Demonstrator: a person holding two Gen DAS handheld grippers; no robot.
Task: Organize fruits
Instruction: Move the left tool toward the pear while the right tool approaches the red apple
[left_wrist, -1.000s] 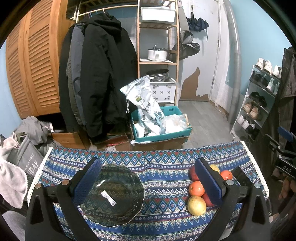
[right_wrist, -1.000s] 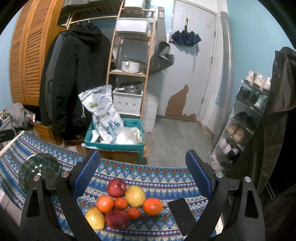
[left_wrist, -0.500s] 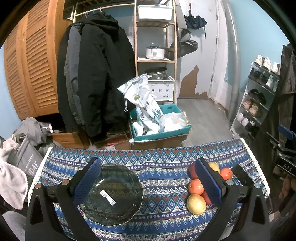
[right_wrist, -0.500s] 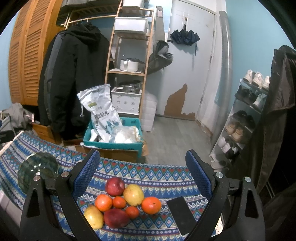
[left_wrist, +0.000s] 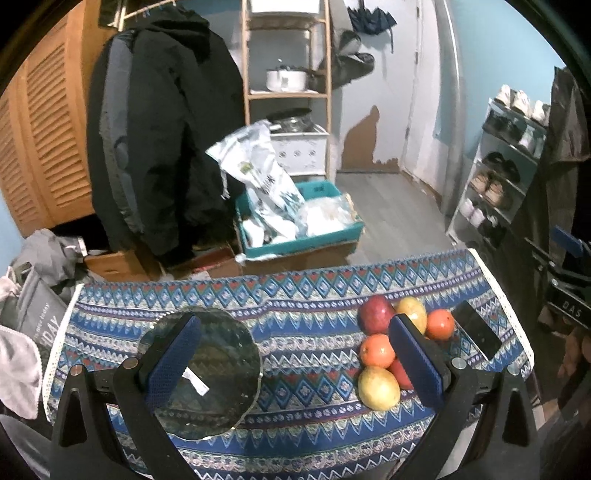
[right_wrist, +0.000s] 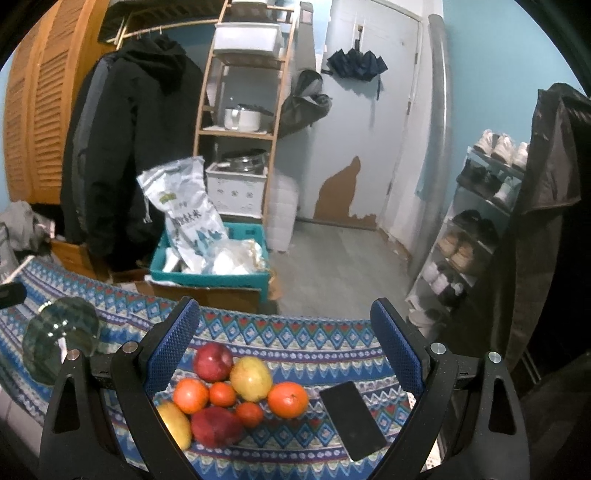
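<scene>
1. On my far left, the glass bowl (left_wrist: 201, 373) sits empty on the patterned tablecloth (left_wrist: 295, 314), a small white label showing through its bottom. In my right view it shows only at the left edge (right_wrist: 59, 343).

2. My left gripper (left_wrist: 295, 363) hangs above the table with its jaws spread wide and nothing between them. Its left finger (left_wrist: 171, 363) overlaps the bowl in the view, and its right finger (left_wrist: 415, 363) covers part of the fruit pile.

3. Moving right, the fruit is bunched together on the cloth, well apart from the bowl. From my left camera I see a red apple (left_wrist: 376, 314) at the back, a yellow mango (left_wrist: 378, 387) at the front and an orange (left_wrist: 376, 350) between them.

4. My right gripper (right_wrist: 284, 349) is also fully open and empty, held over the pile so the fruit lies between its fingers in the view. Here I count a red apple at the back (right_wrist: 213, 361), a yellow-green mango (right_wrist: 251, 378) beside it, a big orange (right_wrist: 288, 399) on the right, smaller oranges in the middle, and a dark red fruit (right_wrist: 216, 426) at the front.

5. Furthest right, a black phone (right_wrist: 351, 419) lies flat on the cloth just beside the big orange.
</scene>
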